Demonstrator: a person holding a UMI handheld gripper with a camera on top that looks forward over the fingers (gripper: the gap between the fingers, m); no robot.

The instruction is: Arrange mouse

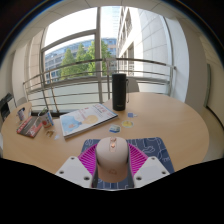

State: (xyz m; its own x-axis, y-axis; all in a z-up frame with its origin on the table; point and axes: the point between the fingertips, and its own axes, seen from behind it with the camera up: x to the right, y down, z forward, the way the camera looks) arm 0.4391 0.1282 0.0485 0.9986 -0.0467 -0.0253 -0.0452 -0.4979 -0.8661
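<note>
A: Entry, gripper view. Where is the mouse (112, 158) relative to the jaws?

B: Directly between them. It is a pale beige, rounded body, filling the gap from one finger to the other, with its far end just past the fingertips.

A: Jaw state?

B: The gripper (112, 160) is partly closed. The magenta pads (90, 158) sit right against both flanks of the mouse, and no gap shows at either side. I log it as gripped on both sides.

A: Is it lifted or resting?

B: Cannot tell. The underside of the mouse is hidden by the fingers.

A: What lies under and just ahead of the jaws?

B: A dark blue patterned mat (150, 149), showing outside the fingers and a little beyond them, on a round wooden table (170, 115).

A: Further out?

B: Well beyond the fingertips, roughly in line with them, a tall black cylinder (119, 91) stands upright near the table's far edge. Beyond the fingers and to the left, an open booklet (87, 119) lies flat. Further left, a few small items (33, 124), too small to identify. A small bluish object (114, 128) lies between the booklet and the mat.

A: Background?

B: A railing (80, 75) and large windows with buildings and trees outside.
</note>
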